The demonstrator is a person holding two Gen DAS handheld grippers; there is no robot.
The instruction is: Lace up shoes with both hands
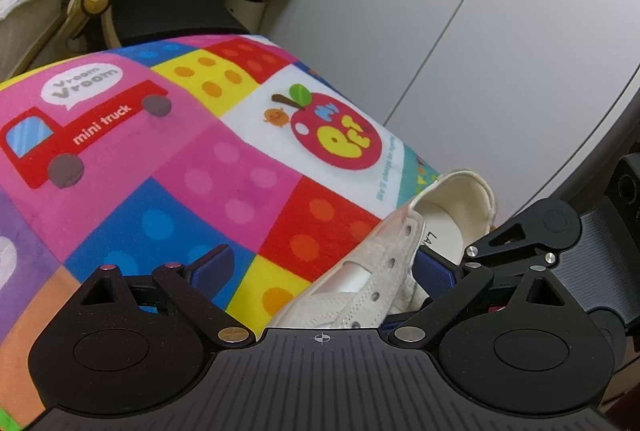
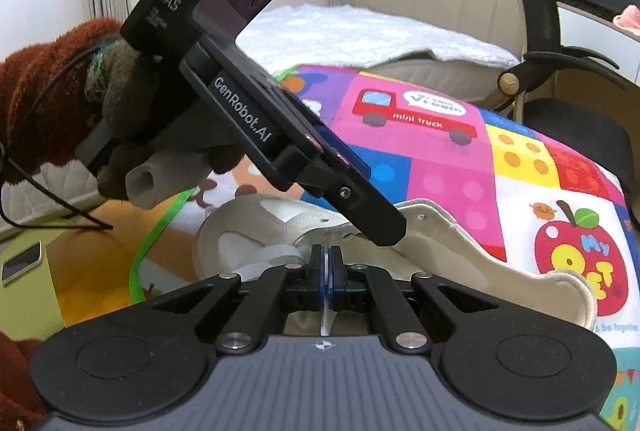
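A white canvas shoe [image 1: 376, 267] lies on a colourful play mat [image 1: 168, 167], its opening towards the far right. My left gripper [image 1: 324, 267] is open wide, and the shoe's eyelet flap lies between its blue-padded fingers [image 1: 212, 263]; the right finger rests by the shoe's inner edge. In the right wrist view the shoe [image 2: 272, 219] lies just ahead of my right gripper [image 2: 328, 267]. Its blue pads are shut on a thin white lace [image 2: 326, 319] that runs down between them. The left gripper [image 2: 376, 227], held by a gloved hand [image 2: 120, 103], slants down onto the shoe.
An office chair [image 1: 168, 3] stands beyond the mat, with a white cupboard front [image 1: 460, 11] at the right. A white blanket [image 2: 360, 35] lies on a bench behind. A phone [image 2: 22, 263] lies on the floor at the left. A dark cable [image 2: 52, 207] trails from the hand.
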